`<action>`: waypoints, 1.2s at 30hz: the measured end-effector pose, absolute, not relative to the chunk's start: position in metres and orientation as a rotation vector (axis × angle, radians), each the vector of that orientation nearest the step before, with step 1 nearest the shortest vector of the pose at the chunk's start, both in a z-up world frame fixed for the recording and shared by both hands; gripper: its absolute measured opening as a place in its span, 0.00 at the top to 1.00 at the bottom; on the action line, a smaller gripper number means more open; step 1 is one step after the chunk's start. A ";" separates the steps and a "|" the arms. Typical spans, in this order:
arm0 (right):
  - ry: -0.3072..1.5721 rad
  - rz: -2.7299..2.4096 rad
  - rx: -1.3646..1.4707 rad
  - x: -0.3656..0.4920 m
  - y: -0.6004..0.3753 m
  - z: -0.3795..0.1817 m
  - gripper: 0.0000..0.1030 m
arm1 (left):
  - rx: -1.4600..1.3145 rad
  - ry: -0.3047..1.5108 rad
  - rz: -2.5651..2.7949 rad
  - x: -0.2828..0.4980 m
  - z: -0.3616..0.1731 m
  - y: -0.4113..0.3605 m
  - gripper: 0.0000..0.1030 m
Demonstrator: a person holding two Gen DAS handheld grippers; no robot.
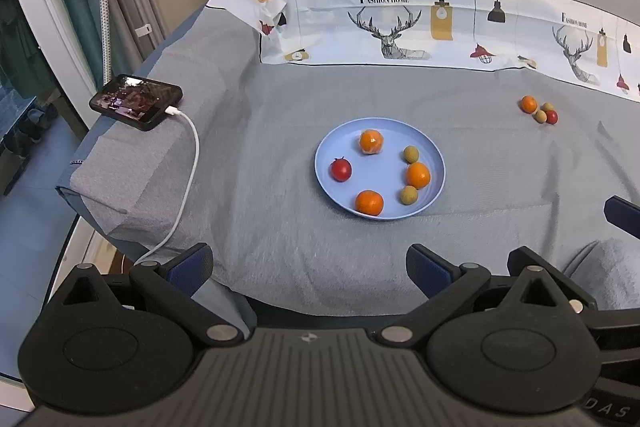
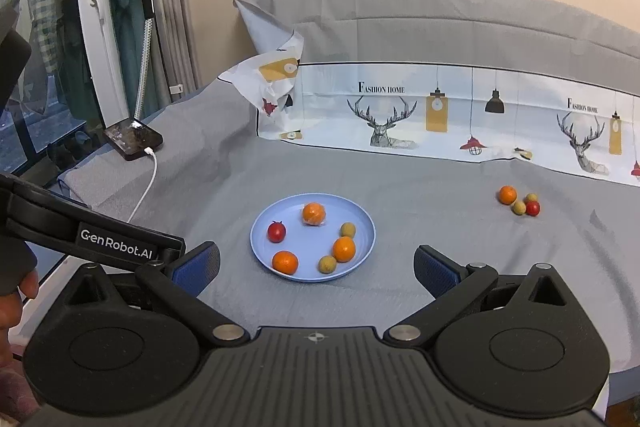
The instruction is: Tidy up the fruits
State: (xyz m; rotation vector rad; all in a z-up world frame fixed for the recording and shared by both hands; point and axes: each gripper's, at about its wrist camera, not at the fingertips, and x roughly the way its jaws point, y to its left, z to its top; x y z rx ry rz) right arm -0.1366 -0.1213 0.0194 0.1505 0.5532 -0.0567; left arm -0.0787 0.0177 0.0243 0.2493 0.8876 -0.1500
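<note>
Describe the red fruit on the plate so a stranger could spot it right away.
Start at the round blue plate in the middle of the grey bedspread. Six fruits lie on it; look to its left side, nearest the phone. That small red fruit is the only red one there, lying apart from the oranges.

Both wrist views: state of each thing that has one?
left gripper: open, empty
right gripper: open, empty
blue plate: upright, holds six fruits
loose fruits: four, clustered on the sheet off the plate
phone: screen lit, cable plugged in
</note>
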 end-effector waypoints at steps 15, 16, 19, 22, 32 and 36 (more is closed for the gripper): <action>0.617 -0.039 0.198 -0.120 -0.131 0.002 0.01 | 0.274 0.960 -0.141 -0.060 0.005 0.011 0.00; 0.624 -0.038 0.203 -0.119 -0.132 0.000 0.01 | 0.277 0.966 -0.141 -0.058 0.004 0.010 0.00; 0.642 -0.036 0.219 -0.114 -0.135 -0.006 0.01 | 0.287 0.984 -0.139 -0.053 -0.002 0.006 0.00; 0.660 -0.040 0.238 -0.110 -0.140 -0.011 0.01 | 0.303 1.004 -0.142 -0.048 -0.008 0.001 0.00; 0.718 -0.062 0.314 -0.094 -0.160 -0.031 0.01 | 0.366 1.052 -0.153 -0.033 -0.026 -0.020 0.00; 0.727 -0.094 0.348 -0.088 -0.174 -0.040 0.01 | 0.384 1.085 -0.157 -0.020 -0.033 -0.031 0.00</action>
